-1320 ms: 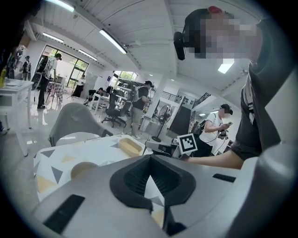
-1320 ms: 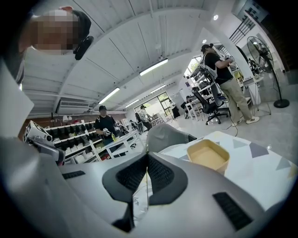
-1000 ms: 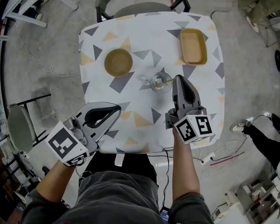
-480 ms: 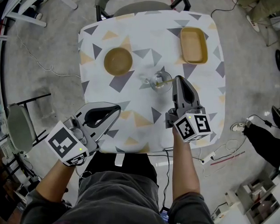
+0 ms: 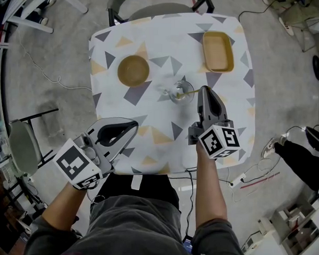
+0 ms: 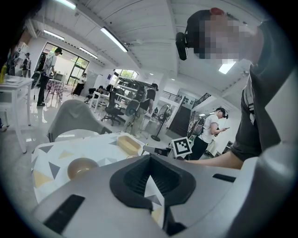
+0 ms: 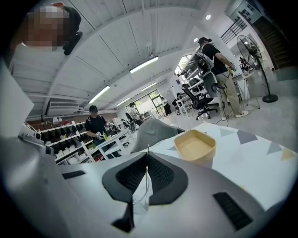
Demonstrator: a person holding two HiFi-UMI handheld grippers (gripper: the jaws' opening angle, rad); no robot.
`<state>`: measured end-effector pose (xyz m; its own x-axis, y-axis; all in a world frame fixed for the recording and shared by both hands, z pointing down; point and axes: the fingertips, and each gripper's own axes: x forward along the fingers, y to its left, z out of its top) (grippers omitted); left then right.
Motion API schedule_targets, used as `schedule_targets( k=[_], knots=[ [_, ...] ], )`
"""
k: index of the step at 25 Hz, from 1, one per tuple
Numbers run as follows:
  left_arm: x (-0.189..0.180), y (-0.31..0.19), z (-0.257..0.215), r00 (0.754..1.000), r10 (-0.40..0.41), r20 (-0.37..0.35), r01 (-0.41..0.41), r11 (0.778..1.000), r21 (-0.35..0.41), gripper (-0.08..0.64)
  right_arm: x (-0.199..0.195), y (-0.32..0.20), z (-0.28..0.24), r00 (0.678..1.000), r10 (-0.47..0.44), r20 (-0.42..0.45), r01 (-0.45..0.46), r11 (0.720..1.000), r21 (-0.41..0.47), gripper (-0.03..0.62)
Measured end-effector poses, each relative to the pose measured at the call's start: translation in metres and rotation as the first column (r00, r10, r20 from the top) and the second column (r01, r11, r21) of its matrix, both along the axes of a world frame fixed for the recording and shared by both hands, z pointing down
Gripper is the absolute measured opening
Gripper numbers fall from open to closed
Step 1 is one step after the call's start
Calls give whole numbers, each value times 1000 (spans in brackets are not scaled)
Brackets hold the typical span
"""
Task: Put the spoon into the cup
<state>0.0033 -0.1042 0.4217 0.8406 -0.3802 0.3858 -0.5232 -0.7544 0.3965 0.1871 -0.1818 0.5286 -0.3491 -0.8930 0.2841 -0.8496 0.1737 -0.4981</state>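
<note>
Pinching the spoon (image 5: pixel 190 91) by the end of its thin golden handle, your right gripper (image 5: pixel 204 89) has its jaws closed right down on it. In the right gripper view the handle shows as a fine line between the black pads (image 7: pixel 160 174). The bowl end of the spoon sits inside the clear glass cup (image 5: pixel 180 92), and the handle leans out over the rim toward your right gripper. The cup stands upright near the middle of the table (image 5: pixel 162 41), on its cloth of grey and yellow triangles.

Over on your left, the left gripper (image 5: pixel 135 123) hangs above the near left corner of the table. Its jaw tips meet, and only patterned cloth shows through the gap behind them.

Now the other containers. A round brown bowl (image 5: pixel 133 70) sits left of the cup, well apart from it, showing only its own plain surface. A tan rectangular tray (image 5: pixel 218 51) lies at the far right corner, its pale floor bare.

As for markings, each gripper carries a cube with black-and-white square patterns, the right cube (image 5: pixel 220 142) and the left cube (image 5: pixel 74 165).
</note>
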Motion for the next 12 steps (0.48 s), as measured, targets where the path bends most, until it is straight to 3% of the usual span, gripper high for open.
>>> schedule_targets(
  k=[12],
  knots=[
    [3,4,-8,1000,5,-4,-5,1000,15,15,5,6,2,1000,3,6,-3,1000,-24,39]
  ],
)
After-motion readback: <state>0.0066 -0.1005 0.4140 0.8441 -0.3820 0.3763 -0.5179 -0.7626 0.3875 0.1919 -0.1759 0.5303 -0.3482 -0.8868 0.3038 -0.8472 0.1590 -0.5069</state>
